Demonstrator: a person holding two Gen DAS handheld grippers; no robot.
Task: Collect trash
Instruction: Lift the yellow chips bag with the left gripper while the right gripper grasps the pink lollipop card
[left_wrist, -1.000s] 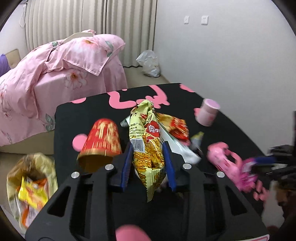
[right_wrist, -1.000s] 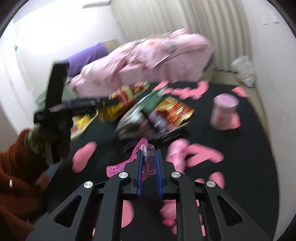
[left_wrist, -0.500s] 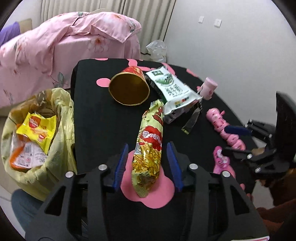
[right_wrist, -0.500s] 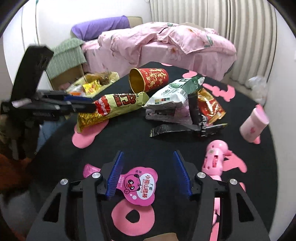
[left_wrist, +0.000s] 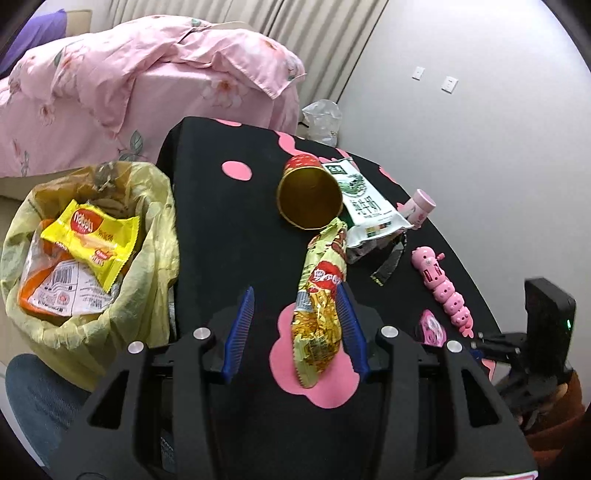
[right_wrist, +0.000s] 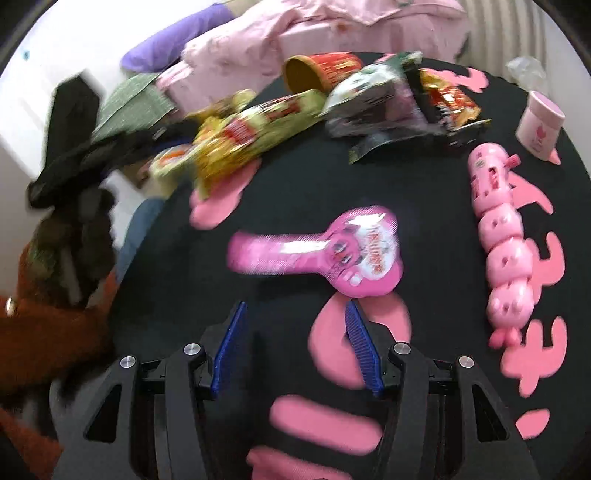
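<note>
Two grippers we see spread wide, left gripper (left_wrist: 295, 332) released, yellow snack wrapper (left_wrist: 320, 306) lying between its fingers on the table (left_wrist: 229, 229), trash bag (left_wrist: 147, 236) at 9 o'clock, right gripper (right_wrist: 295, 343) empty, pink package (right_wrist: 332, 251) at 12 o'clock.

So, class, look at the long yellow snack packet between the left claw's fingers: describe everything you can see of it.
The yellow snack packet is a long, crinkled foil-like wrapper, gold and yellow with red logo patches and crimped ends. It lies flat on the black table, its near end over a pink shape. Its far end reaches the rim of the tipped gold-lined cup. The left claw is open around it; the right finger looks to be against its edge.
</note>
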